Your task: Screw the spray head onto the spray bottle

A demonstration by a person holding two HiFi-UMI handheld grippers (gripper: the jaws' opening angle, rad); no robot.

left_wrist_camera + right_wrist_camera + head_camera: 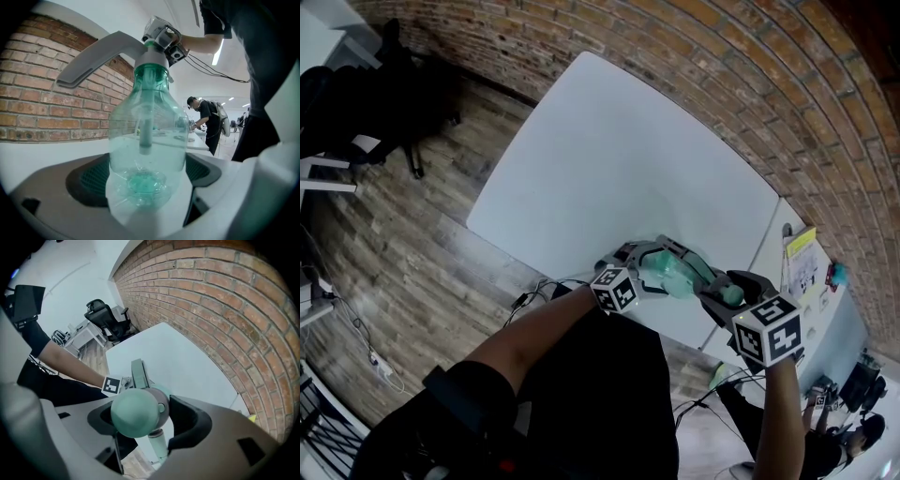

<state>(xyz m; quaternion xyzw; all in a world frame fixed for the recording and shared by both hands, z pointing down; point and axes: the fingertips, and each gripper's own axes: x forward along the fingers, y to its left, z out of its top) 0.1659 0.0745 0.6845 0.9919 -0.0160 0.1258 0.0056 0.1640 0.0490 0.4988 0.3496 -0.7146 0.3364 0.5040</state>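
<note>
Nearest the lens, left gripper view: base of the spray bottle [145, 140], clear green plastic, clamped between the pads of the left gripper [146, 183]. Grip looks firm, low on the body.

Position: bottle is held in the air between both grippers, over the near edge of the white table [619, 159], toward its right-hand corner. It does not touch the surface.

Axis: long axis runs gripper to gripper, roughly level. Base points to the person's left, neck to the right. Dip tube [144, 129] hangs down the centre line inside.

Spray head [151, 58] sits on the neck, grey collar down over it. Lever [101, 56] sweeps out to one side and back along the body. Right gripper [140, 420] is closed across the head's rounded green top, looking straight down the bottle's axis.

Step in hand, by my reading: threading or final tightening. Head is already seated; how far the threads have run I cannot tell.

Next move calls for:
- turning the head about the shared axis, with the left grip holding the base still
- keeping both grippers in line so the collar doesn't cross-thread
- a light squeeze, as the thin wall will likely flex
</note>
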